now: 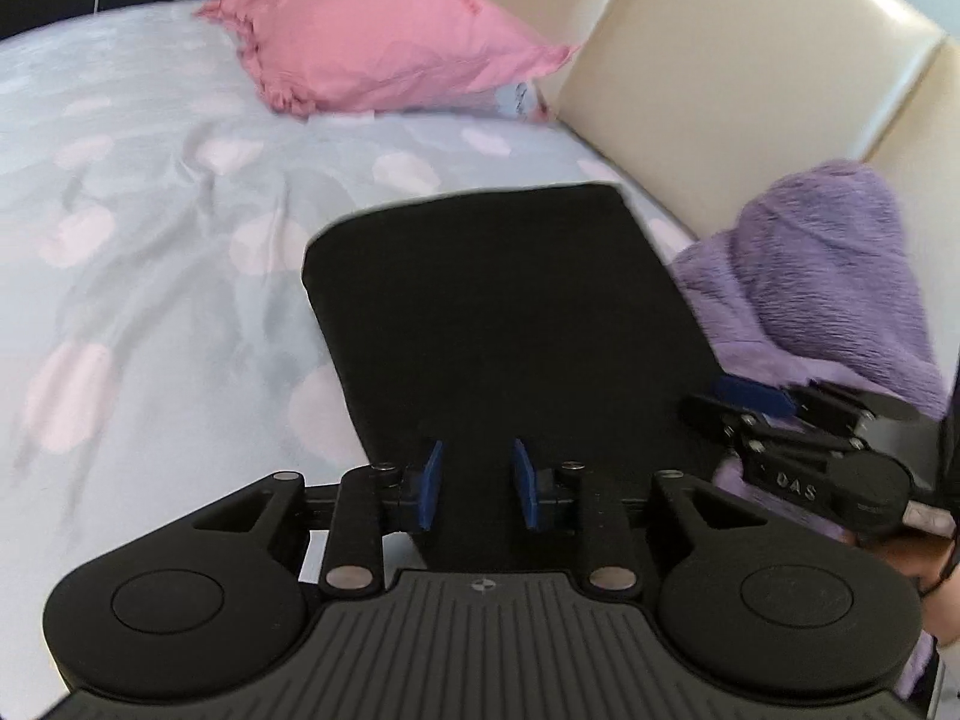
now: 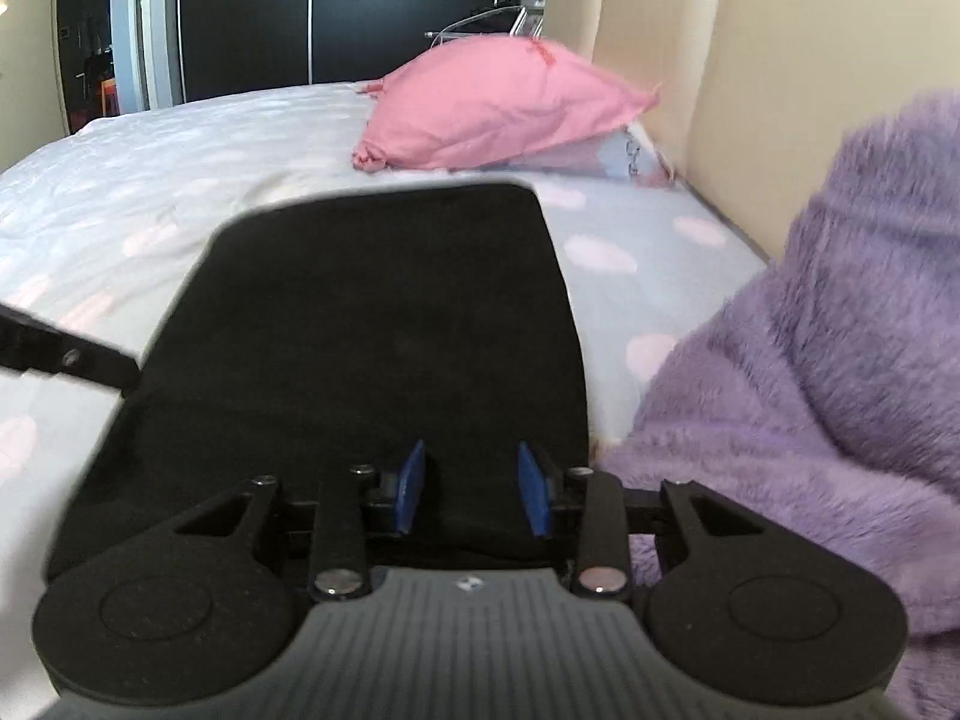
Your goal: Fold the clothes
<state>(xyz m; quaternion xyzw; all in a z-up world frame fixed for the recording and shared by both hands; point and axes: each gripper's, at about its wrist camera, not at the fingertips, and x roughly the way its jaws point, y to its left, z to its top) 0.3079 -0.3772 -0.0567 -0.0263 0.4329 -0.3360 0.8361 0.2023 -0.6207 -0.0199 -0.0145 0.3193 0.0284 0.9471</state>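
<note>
Item 1: black garment (image 1: pixel 510 312), folded to a neat rectangle, lying flat on the bedsheet (image 1: pixel 150 240) (pale w/ pink blotches). I see it directly ahead of both grippers.
Item 2: left gripper (image 1: pixel 478 485), blue pads apart, jaws partly open, nothing held; hovering over near edge of garment.
Item 3: right gripper (image 2: pixel 468 489), jaws partly open, nothing between the pads; over garment's near right corner. Also seen from left cam at right edge (image 1: pixel 780 420).
Item 4: purple fleece (image 2: pixel 810 360), heaped just right of garment, against the cream headboard (image 1: pixel 720 90).
Item 5: pink pillow (image 1: pixel 390 36), far end of bed, well apart from garment.
</note>
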